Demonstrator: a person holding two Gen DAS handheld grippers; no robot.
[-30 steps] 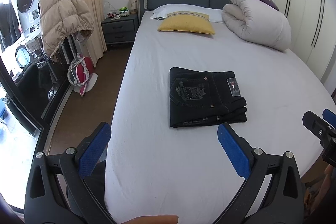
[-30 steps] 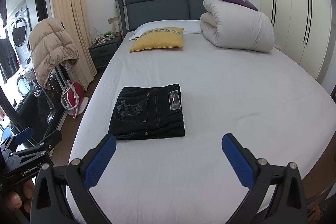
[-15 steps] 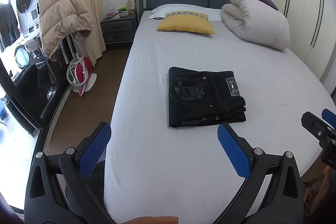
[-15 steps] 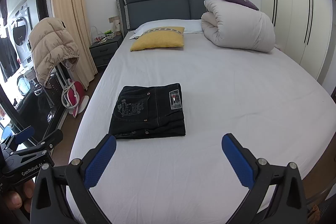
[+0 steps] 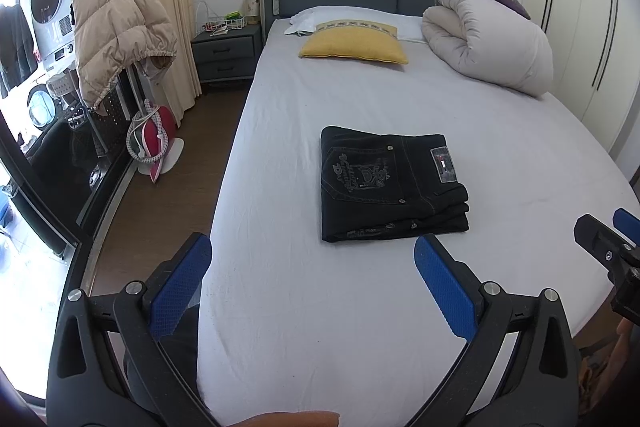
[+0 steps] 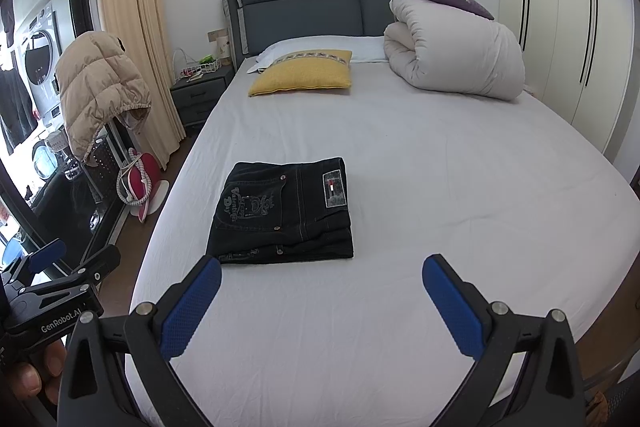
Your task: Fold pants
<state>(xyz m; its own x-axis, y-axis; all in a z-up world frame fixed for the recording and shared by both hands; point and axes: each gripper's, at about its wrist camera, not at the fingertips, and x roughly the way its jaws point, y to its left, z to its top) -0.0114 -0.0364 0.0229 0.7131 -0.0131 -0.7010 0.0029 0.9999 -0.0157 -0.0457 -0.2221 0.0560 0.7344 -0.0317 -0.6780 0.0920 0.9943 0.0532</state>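
Dark denim pants (image 5: 384, 187) lie folded in a neat rectangle on the white bed (image 5: 360, 99), with a back pocket and a label facing up. They also show in the right wrist view (image 6: 284, 213). My left gripper (image 5: 312, 267) is open and empty, held back over the foot of the bed, short of the pants. My right gripper (image 6: 320, 287) is open and empty too, just short of the pants and a little to their right. Each gripper shows at the edge of the other's view.
A yellow pillow (image 5: 354, 43) and a rolled white duvet (image 5: 488, 39) lie at the head of the bed. A nightstand (image 5: 226, 55), a beige puffer jacket (image 5: 116, 31) on a rack and a red item (image 5: 154, 141) stand left of the bed. Wardrobes (image 6: 560, 27) line the right wall.
Both views have shifted very slightly; the pants lie where they were and both grippers stay open.
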